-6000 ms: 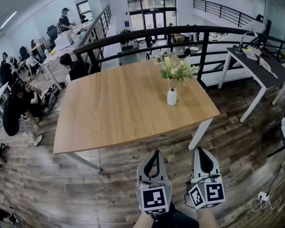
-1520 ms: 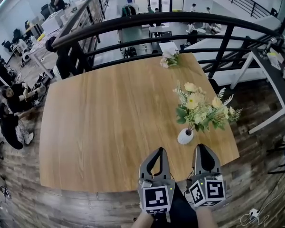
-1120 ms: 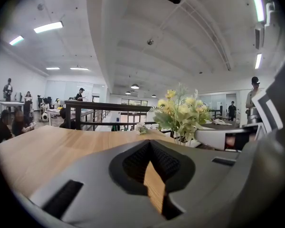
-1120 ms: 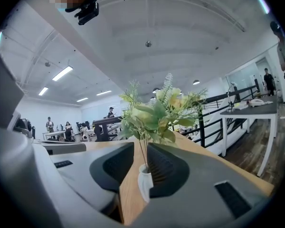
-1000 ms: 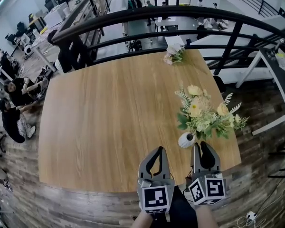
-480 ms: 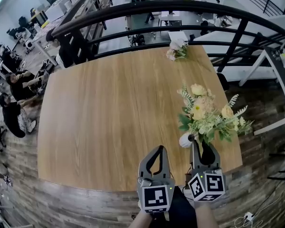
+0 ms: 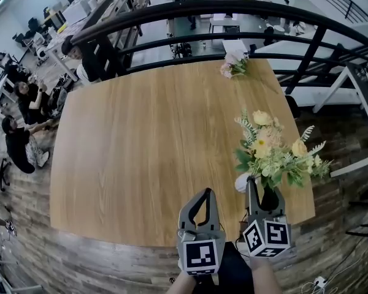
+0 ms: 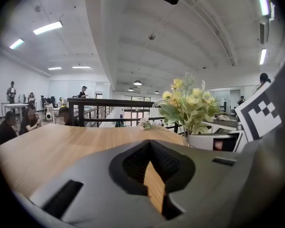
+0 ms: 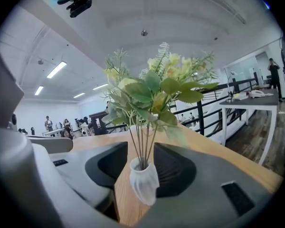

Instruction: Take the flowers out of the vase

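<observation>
A small white vase (image 7: 241,181) stands near the front right corner of the wooden table (image 7: 141,133) and holds yellow and white flowers (image 7: 275,154) with green leaves. My right gripper (image 7: 260,192) reaches over the table edge. Its jaws are opening, one on each side of the vase, and neither pad touches it. In the right gripper view the vase (image 9: 143,184) stands between the jaws of the gripper (image 9: 141,148), with thin stems rising to the flowers (image 9: 154,91). My left gripper (image 7: 203,193) hangs at the table's front edge, shut and empty. In its own view this gripper (image 8: 149,146) has the flowers (image 8: 187,103) to its right.
A second small bunch of flowers (image 7: 233,67) lies at the table's far edge. A black railing (image 7: 233,8) runs behind the table. A white desk (image 7: 362,84) stands to the right. People sit at desks on the far left.
My right gripper has moved forward and a little down, so the vase now stands between its jaws, which have spread wider. The left gripper has stayed put.
</observation>
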`<state>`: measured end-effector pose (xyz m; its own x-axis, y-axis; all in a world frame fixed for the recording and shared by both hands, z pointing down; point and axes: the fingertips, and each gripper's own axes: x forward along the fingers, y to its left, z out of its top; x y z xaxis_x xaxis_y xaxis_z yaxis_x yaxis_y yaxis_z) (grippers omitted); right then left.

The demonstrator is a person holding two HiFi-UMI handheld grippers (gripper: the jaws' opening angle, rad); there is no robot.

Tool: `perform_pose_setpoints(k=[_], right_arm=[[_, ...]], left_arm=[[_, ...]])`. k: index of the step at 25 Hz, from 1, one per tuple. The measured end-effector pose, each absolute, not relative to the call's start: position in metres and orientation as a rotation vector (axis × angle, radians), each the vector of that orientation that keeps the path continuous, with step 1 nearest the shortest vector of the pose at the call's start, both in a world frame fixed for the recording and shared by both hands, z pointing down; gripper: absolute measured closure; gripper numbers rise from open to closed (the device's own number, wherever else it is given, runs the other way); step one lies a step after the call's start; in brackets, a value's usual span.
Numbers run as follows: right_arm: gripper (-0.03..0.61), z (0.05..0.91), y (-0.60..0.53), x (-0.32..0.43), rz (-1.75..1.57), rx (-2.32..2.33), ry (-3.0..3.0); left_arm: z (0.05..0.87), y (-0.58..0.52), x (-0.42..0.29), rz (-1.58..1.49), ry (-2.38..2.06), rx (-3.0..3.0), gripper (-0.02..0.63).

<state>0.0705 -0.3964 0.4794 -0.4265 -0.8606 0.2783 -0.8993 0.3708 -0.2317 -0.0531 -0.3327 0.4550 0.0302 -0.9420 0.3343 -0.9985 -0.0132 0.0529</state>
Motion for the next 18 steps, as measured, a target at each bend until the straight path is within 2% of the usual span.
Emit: perform_pose_setpoints(k=[18], right_arm=[[0.385, 0.483, -0.417, 0.058, 0.49, 1.566, -2.531]], left_arm=[[0.463, -0.339, -0.065, 0.305, -2.019, 1.983, 0.598]])
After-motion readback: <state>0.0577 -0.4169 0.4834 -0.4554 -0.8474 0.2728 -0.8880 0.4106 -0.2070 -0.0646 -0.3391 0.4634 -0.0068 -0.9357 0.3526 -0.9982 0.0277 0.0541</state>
